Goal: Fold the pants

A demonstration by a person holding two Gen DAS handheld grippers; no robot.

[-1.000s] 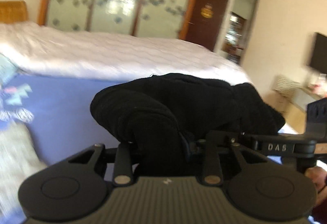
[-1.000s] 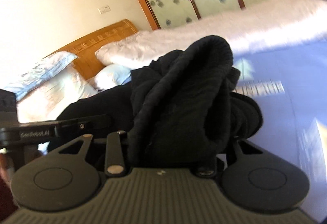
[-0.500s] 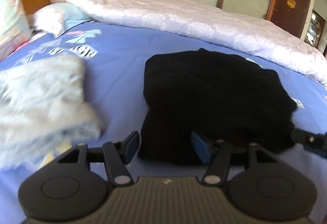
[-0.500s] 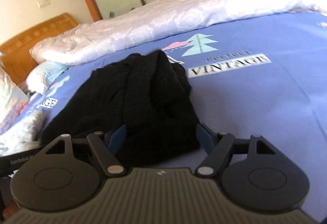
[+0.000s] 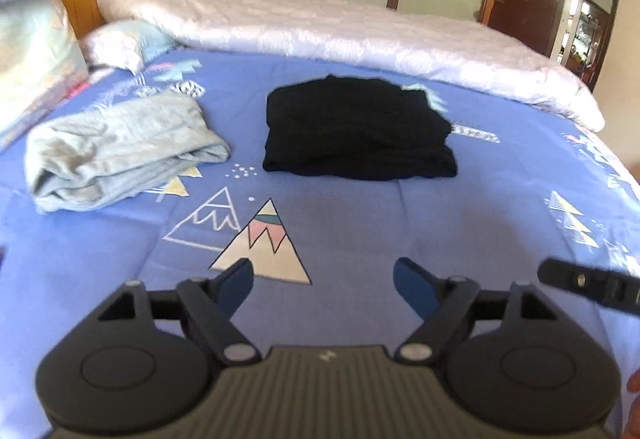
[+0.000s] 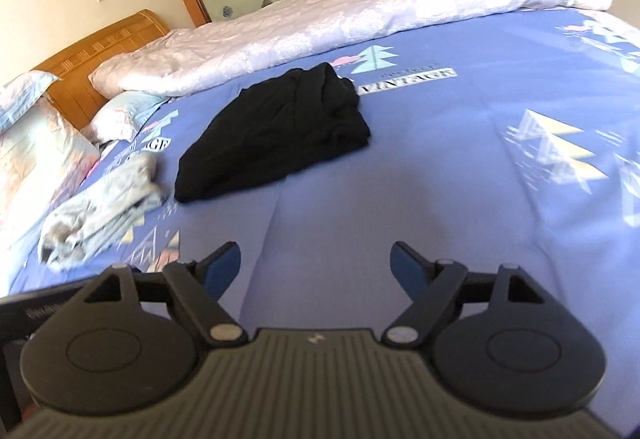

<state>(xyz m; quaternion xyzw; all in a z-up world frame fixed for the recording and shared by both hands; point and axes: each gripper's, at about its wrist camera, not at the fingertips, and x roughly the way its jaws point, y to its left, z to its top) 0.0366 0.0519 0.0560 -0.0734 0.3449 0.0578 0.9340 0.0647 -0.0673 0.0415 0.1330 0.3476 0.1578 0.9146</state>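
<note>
Nearest to the cameras, the left gripper [image 5: 323, 281] and the right gripper [image 6: 316, 265] both hang over bare blue bedsheet [image 5: 460, 223]. Their jaws are opening and nothing is between them, so both are released.

Farther on, toward the middle of the bed, the black pants [image 5: 356, 129] lie in a compact folded pile, well apart from both grippers. Toward the headboard side a light grey garment [image 5: 116, 147] lies folded near them but apart. Behind both, a white quilt [image 5: 340, 35] runs along the far edge of the bed.

The fold looks finished, I judge. The risk now is that the thick pile relaxes and a layer slides open, because the right end in the left wrist view seems bunched and uneven. A careless new approach could also drag the top layer.

It is hard to see how many layers the pants have, since the black cloth shows almost no detail. The near edge of the bed is hidden behind the gripper bodies.
</note>
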